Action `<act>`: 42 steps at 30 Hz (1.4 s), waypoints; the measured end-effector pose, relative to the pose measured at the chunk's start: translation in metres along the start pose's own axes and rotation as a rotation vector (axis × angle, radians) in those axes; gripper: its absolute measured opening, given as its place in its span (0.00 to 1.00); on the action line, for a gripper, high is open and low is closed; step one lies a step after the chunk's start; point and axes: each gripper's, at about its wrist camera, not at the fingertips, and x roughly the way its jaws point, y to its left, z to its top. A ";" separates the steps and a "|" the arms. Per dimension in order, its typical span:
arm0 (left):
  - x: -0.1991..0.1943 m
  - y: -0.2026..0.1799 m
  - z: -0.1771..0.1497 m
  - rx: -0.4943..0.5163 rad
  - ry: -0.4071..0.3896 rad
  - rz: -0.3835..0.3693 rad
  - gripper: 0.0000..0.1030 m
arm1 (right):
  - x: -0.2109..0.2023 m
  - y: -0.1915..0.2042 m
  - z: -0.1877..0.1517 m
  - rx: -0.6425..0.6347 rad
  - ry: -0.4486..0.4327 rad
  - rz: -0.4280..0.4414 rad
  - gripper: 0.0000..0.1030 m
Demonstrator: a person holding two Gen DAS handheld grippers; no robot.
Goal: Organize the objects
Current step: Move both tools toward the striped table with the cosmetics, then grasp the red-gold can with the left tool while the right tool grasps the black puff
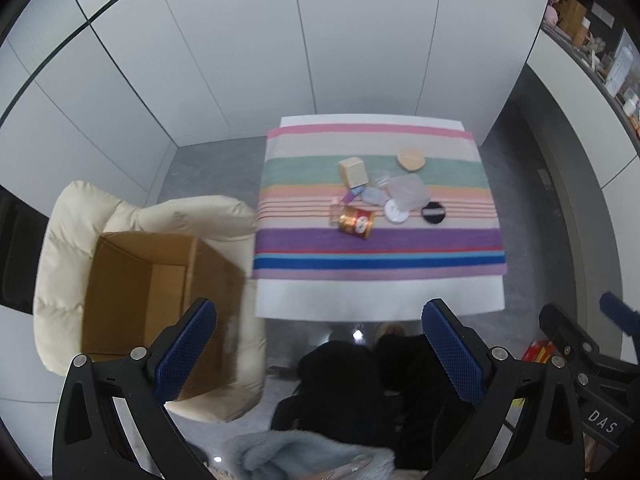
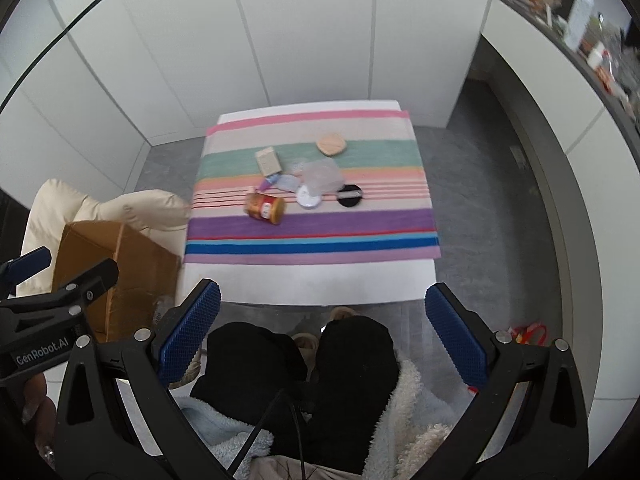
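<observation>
A small pile of objects lies mid-cloth on a white table [image 1: 380, 300] under a striped cloth [image 1: 380, 244]: a gold-and-red jar [image 1: 355, 222] on its side, a beige box [image 1: 353, 172], a tan puff [image 1: 411, 159], a frosted clear case [image 1: 408, 190], a white disc [image 1: 396, 211] and a black puff [image 1: 433, 213]. The same jar [image 2: 265, 208] and box [image 2: 268, 161] show in the right wrist view. An open cardboard box [image 1: 152, 292] sits on a cream chair [image 1: 64, 264] left of the table. My left gripper [image 1: 320, 354] and right gripper [image 2: 322, 336] hang open and empty, well short of the table.
A person's dark-clothed knees [image 2: 296, 364] and a fluffy pale-blue coat [image 2: 404, 432] fill the space below both grippers. White cabinet panels [image 1: 240, 60] stand behind the table. A cluttered shelf [image 2: 592, 28] runs along the right wall. Grey floor surrounds the table.
</observation>
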 end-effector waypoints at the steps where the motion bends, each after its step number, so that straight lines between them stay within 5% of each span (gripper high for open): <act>1: 0.004 -0.006 0.002 0.002 0.006 -0.012 1.00 | 0.001 -0.008 0.001 0.005 0.000 0.000 1.00; 13: 0.078 -0.061 0.025 0.018 0.101 -0.098 1.00 | 0.038 -0.069 0.031 0.082 -0.047 0.019 1.00; 19: 0.137 -0.076 0.037 0.042 0.054 -0.108 0.99 | 0.080 -0.087 0.044 0.036 -0.238 0.025 1.00; 22: 0.171 -0.077 0.040 0.010 0.053 -0.135 0.99 | 0.122 -0.091 0.052 -0.018 -0.225 -0.041 1.00; 29: 0.279 -0.068 0.050 -0.041 0.088 -0.153 0.99 | 0.211 -0.109 0.063 0.006 -0.225 0.073 1.00; 33: 0.329 -0.053 0.049 -0.047 0.092 -0.075 0.99 | 0.264 -0.102 0.060 -0.056 -0.209 0.049 1.00; 42: 0.397 -0.037 0.055 -0.079 0.136 -0.119 0.93 | 0.363 -0.067 0.059 -0.154 -0.140 0.082 1.00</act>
